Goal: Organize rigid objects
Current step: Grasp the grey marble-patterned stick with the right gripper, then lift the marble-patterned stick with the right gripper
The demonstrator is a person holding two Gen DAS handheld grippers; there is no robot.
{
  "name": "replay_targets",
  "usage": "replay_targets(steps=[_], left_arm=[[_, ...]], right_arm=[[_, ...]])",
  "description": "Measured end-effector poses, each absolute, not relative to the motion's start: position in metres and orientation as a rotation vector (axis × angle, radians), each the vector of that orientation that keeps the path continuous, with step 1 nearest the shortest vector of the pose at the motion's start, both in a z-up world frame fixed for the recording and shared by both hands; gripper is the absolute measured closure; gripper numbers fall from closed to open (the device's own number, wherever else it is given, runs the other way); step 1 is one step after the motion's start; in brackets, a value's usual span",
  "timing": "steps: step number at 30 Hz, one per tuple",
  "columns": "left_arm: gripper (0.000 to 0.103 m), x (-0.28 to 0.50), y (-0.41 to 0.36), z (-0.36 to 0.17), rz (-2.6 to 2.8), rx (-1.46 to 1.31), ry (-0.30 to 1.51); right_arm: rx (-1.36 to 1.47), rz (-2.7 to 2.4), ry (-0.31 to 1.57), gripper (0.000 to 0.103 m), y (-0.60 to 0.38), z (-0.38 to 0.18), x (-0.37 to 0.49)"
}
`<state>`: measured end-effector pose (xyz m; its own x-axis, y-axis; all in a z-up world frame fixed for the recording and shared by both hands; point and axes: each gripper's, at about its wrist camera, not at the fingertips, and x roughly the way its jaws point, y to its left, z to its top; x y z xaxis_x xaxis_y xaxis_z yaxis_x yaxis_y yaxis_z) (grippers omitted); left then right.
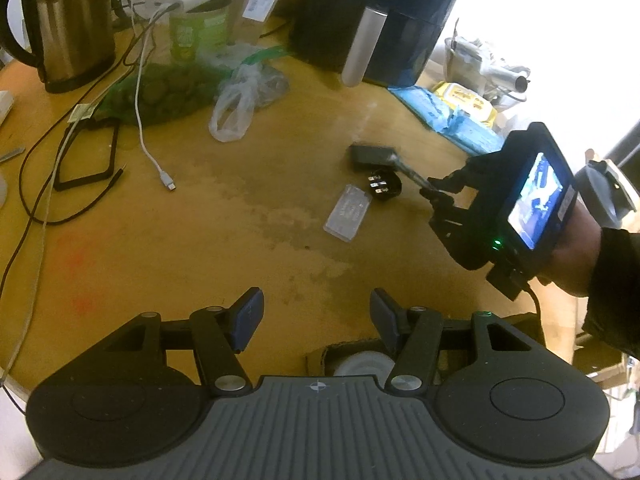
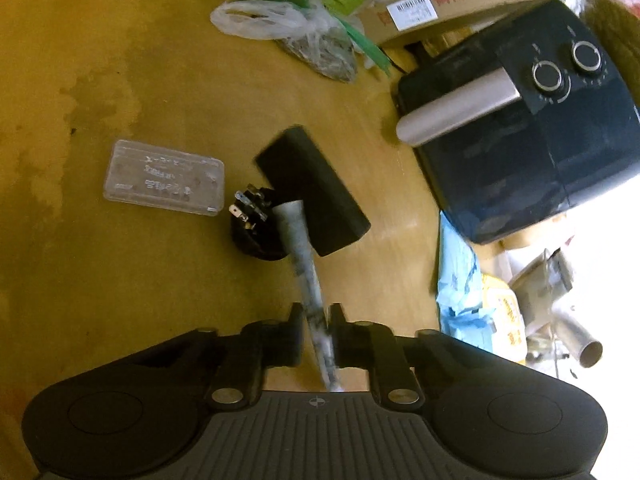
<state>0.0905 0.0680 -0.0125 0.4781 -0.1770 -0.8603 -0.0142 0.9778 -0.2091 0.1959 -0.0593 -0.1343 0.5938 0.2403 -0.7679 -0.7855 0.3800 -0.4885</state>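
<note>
A dull, mottled grey metal strip (image 2: 304, 252) is clamped between the matt black plastic fingers of the right gripper (image 2: 317, 322). Just beyond its tip, a matt black block (image 2: 316, 184) and a clear, glossy plastic case (image 2: 164, 178) are seen on the worn, stained wooden table (image 2: 120, 280). Farther right, brushed metal is shown on the handle of a glossy dark air fryer (image 2: 560, 152).

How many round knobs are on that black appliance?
2, both on the black air fryer front above its silver handle: one knob nearer the handle, the other knob beside it.
</note>
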Motion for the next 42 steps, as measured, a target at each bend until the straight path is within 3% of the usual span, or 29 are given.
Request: replay_targets(steps=[11, 27, 42], left_arm=[[0.045, 0.095, 0.061, -0.012, -0.129, -0.177, 1.069], [0.045, 0.105, 0.058, -0.008, -0.148, -0.151, 1.05], [0.045, 0.129, 0.053, -0.006, -0.187, -0.098, 1.024]], right_arm=[[-0.785, 0.713, 0.717, 0.092, -0.08, -0.105, 0.196], [-0.239, 0.59, 1.148, 0.092, -0.127, -0.124, 0.232], [-0.065, 0.558, 1.114, 0.092, -0.155, -0.084, 0.233]])
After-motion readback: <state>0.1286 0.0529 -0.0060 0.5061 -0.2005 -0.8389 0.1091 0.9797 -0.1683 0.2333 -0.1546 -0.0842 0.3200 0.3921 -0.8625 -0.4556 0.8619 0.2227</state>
